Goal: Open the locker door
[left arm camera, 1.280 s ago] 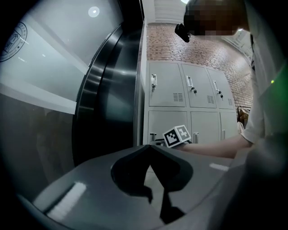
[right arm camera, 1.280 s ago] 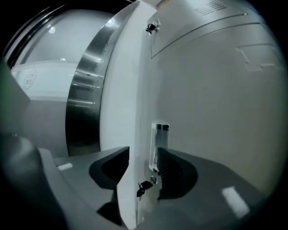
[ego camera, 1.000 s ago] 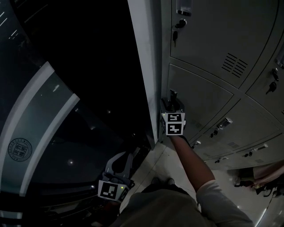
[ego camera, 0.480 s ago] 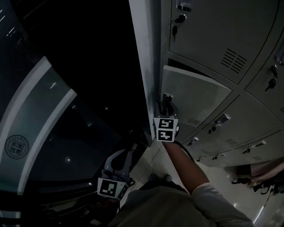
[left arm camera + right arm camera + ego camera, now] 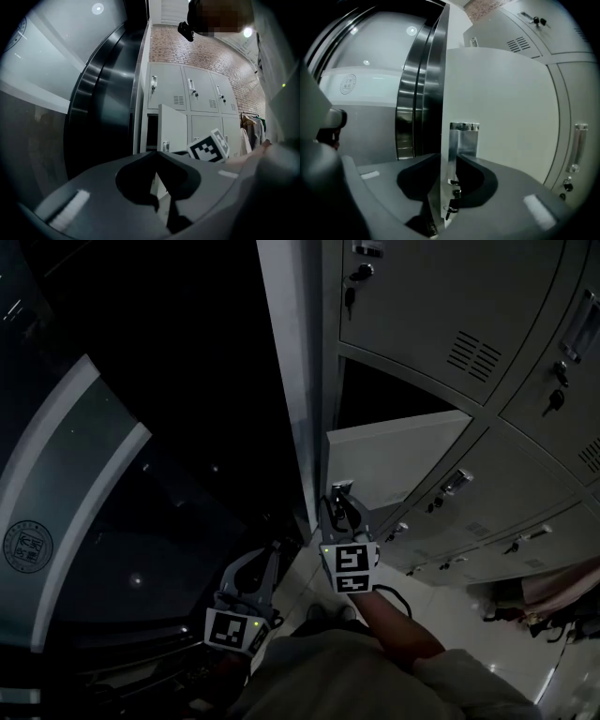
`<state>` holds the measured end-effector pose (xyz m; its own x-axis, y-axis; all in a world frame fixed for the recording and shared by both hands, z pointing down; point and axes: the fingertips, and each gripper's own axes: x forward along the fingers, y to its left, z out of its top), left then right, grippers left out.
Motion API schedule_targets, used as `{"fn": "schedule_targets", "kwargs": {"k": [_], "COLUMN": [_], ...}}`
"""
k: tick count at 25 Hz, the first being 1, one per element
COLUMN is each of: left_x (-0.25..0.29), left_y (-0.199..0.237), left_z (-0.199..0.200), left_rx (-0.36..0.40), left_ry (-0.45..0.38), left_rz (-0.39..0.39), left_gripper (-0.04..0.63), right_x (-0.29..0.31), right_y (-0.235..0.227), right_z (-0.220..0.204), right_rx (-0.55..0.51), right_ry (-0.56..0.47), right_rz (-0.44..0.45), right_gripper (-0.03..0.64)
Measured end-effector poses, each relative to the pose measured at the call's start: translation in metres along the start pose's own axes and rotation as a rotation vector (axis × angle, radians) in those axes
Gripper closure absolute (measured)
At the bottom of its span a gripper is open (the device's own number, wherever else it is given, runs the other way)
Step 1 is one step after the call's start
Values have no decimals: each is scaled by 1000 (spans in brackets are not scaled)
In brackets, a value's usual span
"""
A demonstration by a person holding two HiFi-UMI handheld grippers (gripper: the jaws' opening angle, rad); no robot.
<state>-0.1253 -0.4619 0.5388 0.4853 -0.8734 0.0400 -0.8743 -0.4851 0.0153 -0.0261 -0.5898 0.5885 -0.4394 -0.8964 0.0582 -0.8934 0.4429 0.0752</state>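
Observation:
The grey locker door (image 5: 398, 460) stands swung out from its dark compartment (image 5: 394, 395). My right gripper (image 5: 342, 502) is at the door's free edge. In the right gripper view the door (image 5: 501, 108) runs edge-on between the jaws. My right gripper (image 5: 449, 157) is closing, and both tips touch the edge and its chrome handle (image 5: 464, 138). A key (image 5: 451, 206) hangs in the lock below the handle. My left gripper (image 5: 265, 554) hangs low at the left, shut and empty. From the left gripper view (image 5: 157, 153) the open door (image 5: 174, 129) shows beyond the jaws.
Closed grey lockers (image 5: 441, 296) surround the open one, above, below and to the right. A dark curved steel wall (image 5: 94, 474) fills the left side. Clothes (image 5: 553, 601) hang at the far right. Pale floor tiles (image 5: 305, 601) show beneath me.
The locker door has swung from closed to well open. My right gripper came back and down with it, staying on the door's edge. The left gripper has hardly moved.

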Motion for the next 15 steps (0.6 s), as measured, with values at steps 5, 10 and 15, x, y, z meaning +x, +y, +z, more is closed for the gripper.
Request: {"fn": "schedule_targets", "kwargs": {"k": [5, 10, 15], "left_x": [-2, 3, 19], "left_y": [-3, -6, -22], "left_z": [4, 4, 3], "left_rx": [3, 5, -4], "left_ry": [-12, -5, 2], "left_rz": [5, -1, -54], "left_gripper": [535, 534, 534], "right_x": [-55, -111, -163], "right_y": [4, -7, -33], "right_z": [2, 2, -5], "right_rx": [-3, 5, 5], "right_ry": [-30, -19, -3], "right_rz": [71, 41, -10], "right_gripper": [506, 489, 457]}}
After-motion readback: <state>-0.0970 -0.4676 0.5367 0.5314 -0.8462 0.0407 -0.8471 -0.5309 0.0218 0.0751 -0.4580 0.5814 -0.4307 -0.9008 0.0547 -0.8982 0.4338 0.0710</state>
